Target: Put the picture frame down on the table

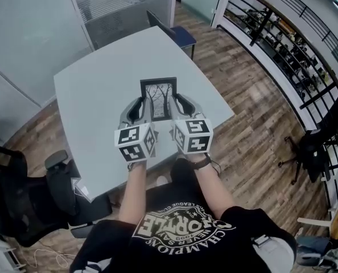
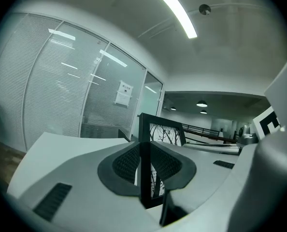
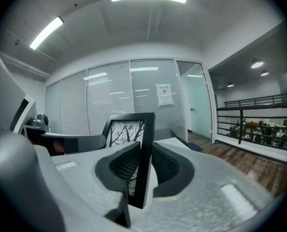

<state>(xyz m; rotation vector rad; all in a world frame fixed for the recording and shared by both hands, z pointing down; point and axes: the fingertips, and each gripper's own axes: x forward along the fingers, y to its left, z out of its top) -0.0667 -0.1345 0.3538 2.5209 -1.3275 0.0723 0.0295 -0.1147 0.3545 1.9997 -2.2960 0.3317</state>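
A black picture frame (image 1: 158,98) with a bare-tree print is held up above the grey table (image 1: 95,95). My left gripper (image 1: 139,109) is shut on the frame's left side and my right gripper (image 1: 179,105) is shut on its right side. In the left gripper view the frame's edge (image 2: 145,168) stands clamped between the dark pads. The right gripper view has the frame (image 3: 142,158) pinched the same way, its print facing left.
A blue chair (image 1: 174,33) stands at the table's far edge. A black office chair (image 1: 38,198) sits at the near left. Glass walls with blinds (image 1: 32,33) close off the far side, and a railing (image 1: 294,44) runs along the right over wooden floor.
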